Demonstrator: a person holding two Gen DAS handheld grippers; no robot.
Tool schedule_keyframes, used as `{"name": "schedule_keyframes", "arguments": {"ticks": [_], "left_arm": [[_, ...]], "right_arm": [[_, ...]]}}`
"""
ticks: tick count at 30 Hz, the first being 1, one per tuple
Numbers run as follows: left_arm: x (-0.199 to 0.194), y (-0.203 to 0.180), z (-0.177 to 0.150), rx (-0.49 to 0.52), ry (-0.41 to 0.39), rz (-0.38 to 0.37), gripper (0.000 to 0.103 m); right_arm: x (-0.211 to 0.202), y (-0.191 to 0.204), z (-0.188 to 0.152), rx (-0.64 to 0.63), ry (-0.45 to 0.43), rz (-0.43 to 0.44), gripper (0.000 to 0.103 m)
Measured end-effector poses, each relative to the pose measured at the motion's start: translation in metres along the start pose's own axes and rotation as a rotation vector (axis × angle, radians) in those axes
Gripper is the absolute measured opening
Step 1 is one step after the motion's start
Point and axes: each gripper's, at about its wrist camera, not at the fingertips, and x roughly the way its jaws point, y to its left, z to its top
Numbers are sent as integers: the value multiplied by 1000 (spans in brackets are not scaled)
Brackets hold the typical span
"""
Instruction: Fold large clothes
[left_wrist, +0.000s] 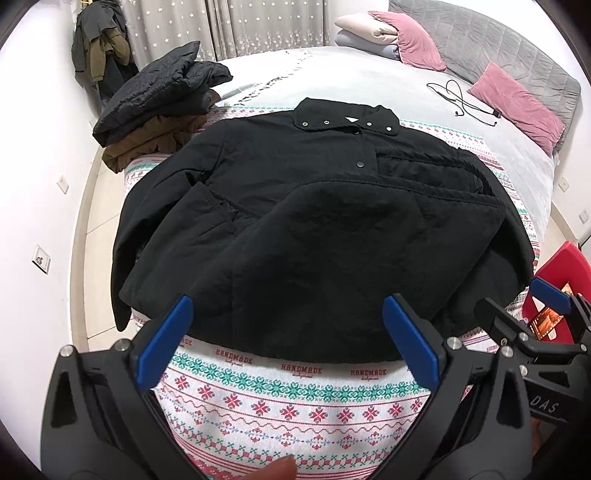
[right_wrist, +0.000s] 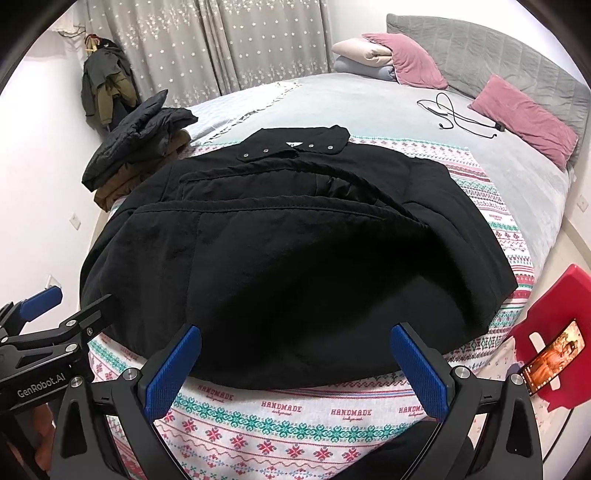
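Note:
A large black jacket (left_wrist: 295, 221) lies on a patterned white, red and green cloth (left_wrist: 280, 402) on the bed, collar with snap buttons at the far side. One side panel is folded over its front. It also shows in the right wrist view (right_wrist: 288, 258). My left gripper (left_wrist: 284, 343) is open and empty, just short of the jacket's near hem. My right gripper (right_wrist: 295, 373) is open and empty at the near hem, and shows at the right edge of the left wrist view (left_wrist: 550, 295). The left gripper shows at the left edge of the right wrist view (right_wrist: 40, 302).
A pile of dark and brown coats (left_wrist: 155, 110) sits at the bed's far left corner. Pink pillows (left_wrist: 517, 99), a folded duvet (left_wrist: 365, 33) and a black cable (left_wrist: 461, 99) lie near the grey headboard. A red stool (right_wrist: 554, 332) with a lit phone (right_wrist: 554, 358) stands at the right.

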Motion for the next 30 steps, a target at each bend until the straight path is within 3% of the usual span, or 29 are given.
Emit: {"name": "schedule_keyframes", "arguments": {"ticks": [30], "left_arm": [[0,0,-1,-2,-2,1,102]], "right_arm": [[0,4,1,-5,7,-2,103]]}}
